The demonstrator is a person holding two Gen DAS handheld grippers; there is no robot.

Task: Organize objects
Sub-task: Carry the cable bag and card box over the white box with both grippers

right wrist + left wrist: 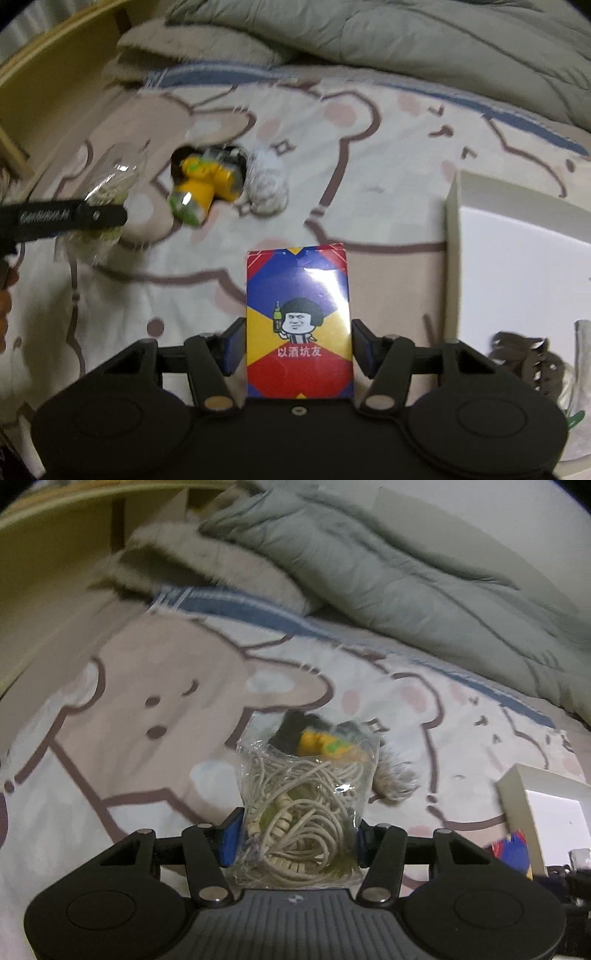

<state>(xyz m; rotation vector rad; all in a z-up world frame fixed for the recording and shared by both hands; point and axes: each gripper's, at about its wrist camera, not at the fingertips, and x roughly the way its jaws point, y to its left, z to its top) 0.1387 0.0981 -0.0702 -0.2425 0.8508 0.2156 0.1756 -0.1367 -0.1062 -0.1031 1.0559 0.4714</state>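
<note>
My left gripper (297,834) is shut on a clear plastic bag of white cords (301,808) and holds it above the bed. The same bag (107,192) and left gripper show at the left of the right wrist view. My right gripper (297,345) is shut on a red, blue and yellow card box (297,321) with a cartoon face. A yellow toy in plastic wrap (203,181) lies on the bear-print sheet (369,177), next to a white fluffy ball (267,184). The toy (325,744) also shows behind the bag in the left wrist view.
A white open box (517,266) stands at the right on the bed, with a dark item (528,360) and a clear thing inside. A grey-green quilt (388,565) is piled at the back. A furry pillow (207,565) and a wooden headboard (44,554) lie at the back left.
</note>
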